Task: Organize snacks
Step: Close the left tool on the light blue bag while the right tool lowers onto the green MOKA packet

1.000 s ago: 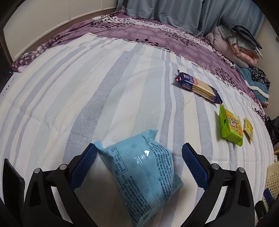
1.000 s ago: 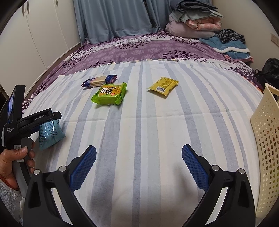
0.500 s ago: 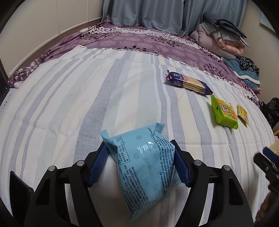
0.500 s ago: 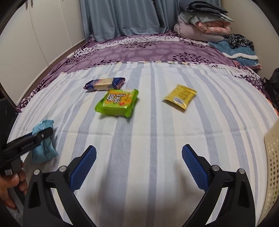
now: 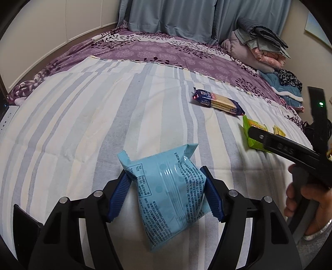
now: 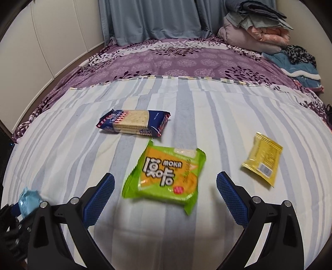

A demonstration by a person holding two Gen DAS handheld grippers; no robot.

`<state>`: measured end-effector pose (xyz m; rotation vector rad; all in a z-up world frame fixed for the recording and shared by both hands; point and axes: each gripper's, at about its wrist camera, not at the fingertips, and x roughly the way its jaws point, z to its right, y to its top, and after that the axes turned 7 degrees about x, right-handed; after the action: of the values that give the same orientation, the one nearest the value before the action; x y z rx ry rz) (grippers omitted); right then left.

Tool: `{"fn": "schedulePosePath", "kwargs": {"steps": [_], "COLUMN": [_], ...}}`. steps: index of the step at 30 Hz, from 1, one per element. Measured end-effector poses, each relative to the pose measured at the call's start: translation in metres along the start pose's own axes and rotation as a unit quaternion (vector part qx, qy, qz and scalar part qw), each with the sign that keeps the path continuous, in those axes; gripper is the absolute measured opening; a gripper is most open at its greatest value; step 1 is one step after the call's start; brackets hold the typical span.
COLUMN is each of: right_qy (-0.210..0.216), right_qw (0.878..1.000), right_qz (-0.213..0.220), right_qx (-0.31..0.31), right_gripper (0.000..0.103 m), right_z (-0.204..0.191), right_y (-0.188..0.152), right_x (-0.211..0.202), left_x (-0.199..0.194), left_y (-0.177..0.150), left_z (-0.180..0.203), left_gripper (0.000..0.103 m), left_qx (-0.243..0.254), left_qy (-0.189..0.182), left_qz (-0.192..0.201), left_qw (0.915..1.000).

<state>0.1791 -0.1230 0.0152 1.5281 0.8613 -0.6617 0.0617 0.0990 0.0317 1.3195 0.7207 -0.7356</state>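
Note:
My left gripper (image 5: 165,192) is shut on a light blue snack pack (image 5: 168,191), its blue pads pressing both sides, just above the striped bedspread. My right gripper (image 6: 165,194) is open, its fingers on either side of a green snack pack (image 6: 166,176) lying flat on the bed. A dark blue cracker pack (image 6: 133,123) lies just beyond it, and a yellow sachet (image 6: 263,158) lies to the right. In the left wrist view the cracker pack (image 5: 217,102) lies ahead and the right gripper's body hides part of the green pack (image 5: 254,135). The blue pack (image 6: 29,200) shows at the right view's lower left.
The striped bedspread (image 6: 207,108) covers the near bed, and a purple floral cover (image 6: 166,60) lies beyond it. Folded bedding (image 6: 255,31) is stacked at the far right. Blue curtains (image 6: 149,18) hang behind, and white cabinets (image 6: 47,37) stand on the left.
My left gripper closed on the blue pack and lifted it slightly. My right gripper moved forward and left until its open fingers flank the green pack.

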Motion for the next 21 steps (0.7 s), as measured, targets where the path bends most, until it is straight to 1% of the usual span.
{"fn": "schedulePosePath", "kwargs": {"steps": [5,7,8,9,10,11,12,13,21], "right_qy": [-0.017,-0.020,-0.017,-0.018,-0.020,-0.022,-0.023,-0.026,-0.012], "right_qw": [1.000,1.000,1.000,1.000,1.000,1.000,0.999,0.999,1.000], "right_qz": [-0.006,-0.011,-0.013,-0.015,-0.015,-0.013,-0.012,-0.010,-0.007], "right_qx": [-0.004,-0.003,-0.004,-0.008,-0.012,-0.018,-0.023,-0.029,-0.017], "right_gripper": [0.096,0.087,0.085,0.078,0.075,0.073,0.068,0.066,0.064], "right_z": [0.001,0.003,0.003,0.003,0.003,0.003,0.002,0.002,0.017], "right_y": [0.004,0.004,0.003,0.002,0.001,-0.001,-0.002,-0.004,-0.014], "right_x": [0.012,0.015,0.016,0.016,0.015,0.014,0.014,0.012,-0.008], "left_x": [0.002,0.005,0.006,0.008,0.009,0.009,0.010,0.010,0.011], "left_y": [-0.001,-0.002,-0.003,-0.003,-0.003,-0.004,-0.004,-0.004,-0.008], "left_z": [0.003,0.006,0.007,0.008,0.010,0.011,0.013,0.014,0.020], "left_gripper": [0.069,0.069,0.069,0.069,0.069,0.069,0.069,0.069,0.069], "left_qx": [0.001,0.001,0.001,0.001,0.001,0.002,0.002,0.003,0.012], "left_qy": [-0.005,-0.009,-0.012,-0.015,-0.016,-0.018,-0.018,-0.018,-0.017], "left_qz": [-0.004,-0.008,-0.010,-0.012,-0.013,-0.014,-0.014,-0.014,-0.018], "left_qw": [1.0000,0.9999,0.9999,0.9998,0.9998,0.9997,0.9997,0.9997,0.9996]}}
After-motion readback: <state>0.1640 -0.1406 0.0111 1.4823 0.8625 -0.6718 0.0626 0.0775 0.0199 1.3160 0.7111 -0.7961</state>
